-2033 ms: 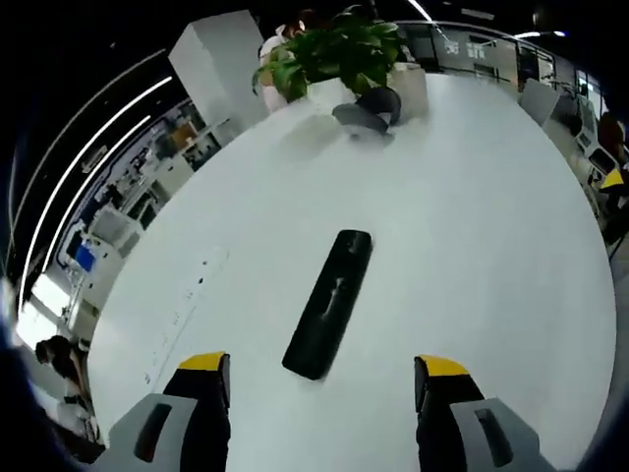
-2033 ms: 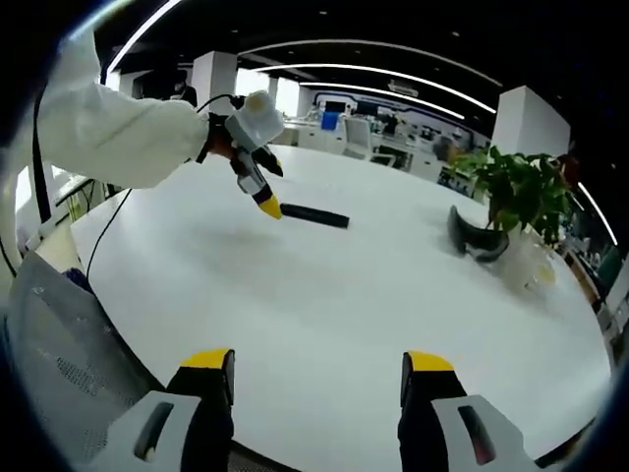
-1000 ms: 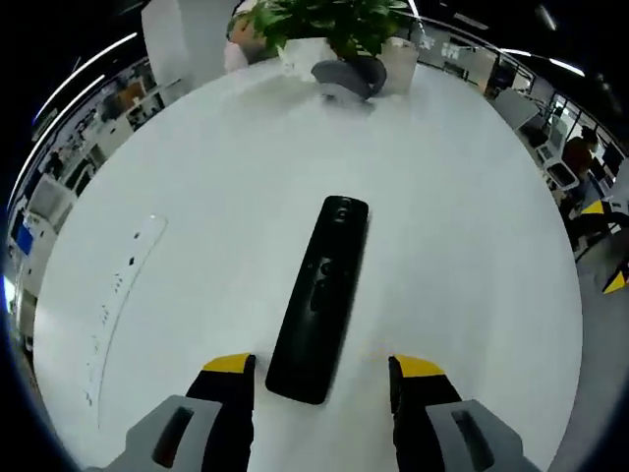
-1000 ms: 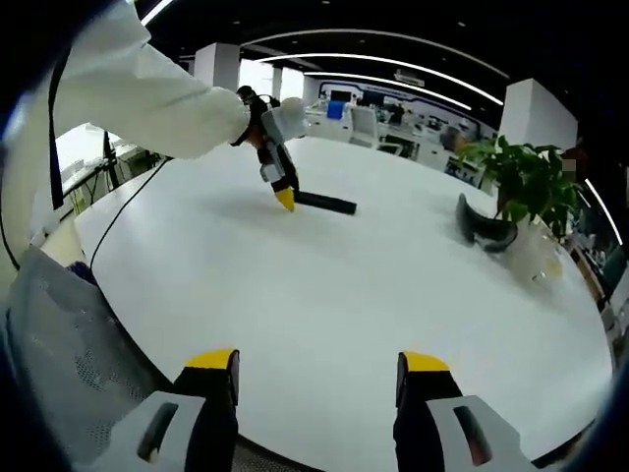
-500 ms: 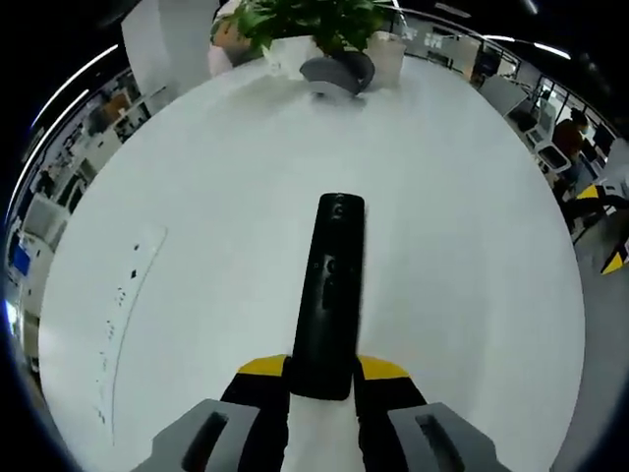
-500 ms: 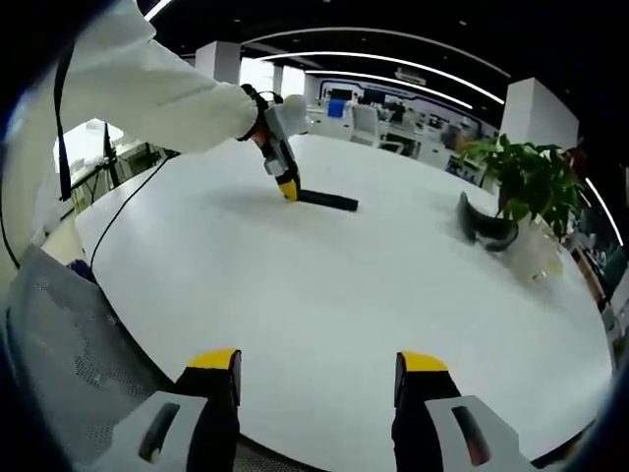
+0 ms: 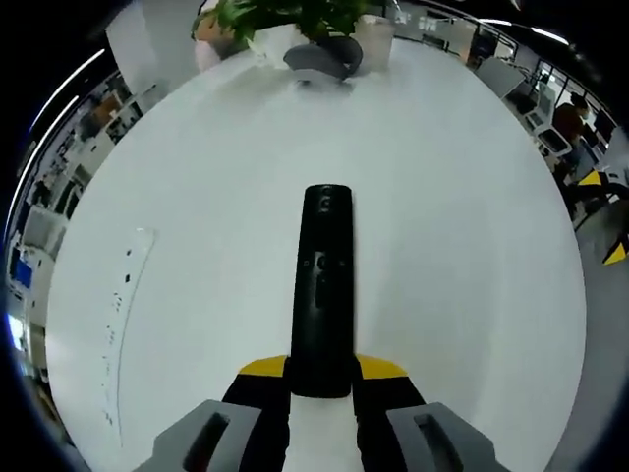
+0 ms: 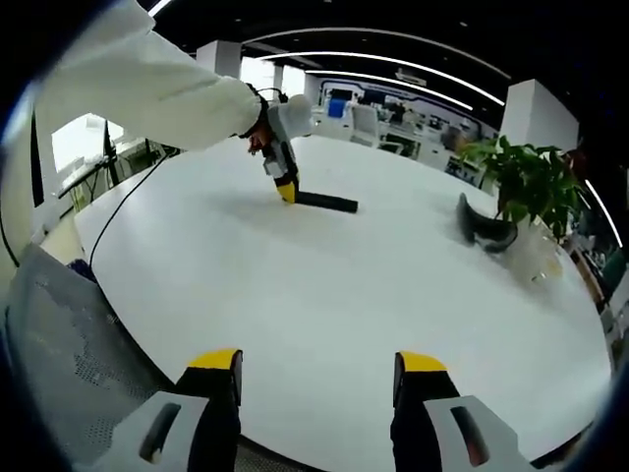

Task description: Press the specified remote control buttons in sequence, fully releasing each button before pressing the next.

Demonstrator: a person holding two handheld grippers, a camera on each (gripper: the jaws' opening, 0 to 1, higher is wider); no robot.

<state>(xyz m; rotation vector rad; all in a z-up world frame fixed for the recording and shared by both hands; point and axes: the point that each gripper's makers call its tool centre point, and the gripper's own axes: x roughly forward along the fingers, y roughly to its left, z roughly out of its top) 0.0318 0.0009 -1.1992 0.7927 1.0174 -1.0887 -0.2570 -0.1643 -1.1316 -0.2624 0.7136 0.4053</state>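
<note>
Your remote is lying flat on the white bench, long axis running straight away from your left gripper, which has its yellow-tipped jaws pinched in on the near end, so that end's pinned. Over in the right gripper view you can see the same thing from across the bench: left gripper at the end of the remote, sleeve behind it. Your right gripper has its jaws wide apart, nothing between them, well away from the remote. I'd say keep the left one steady and just hold, then bring the right in for the presses, coming straight down so the remote doesn't skid. Honestly can't read the buttons, they're just dark bumps. The plant and the dark curved thing sit well clear.
</note>
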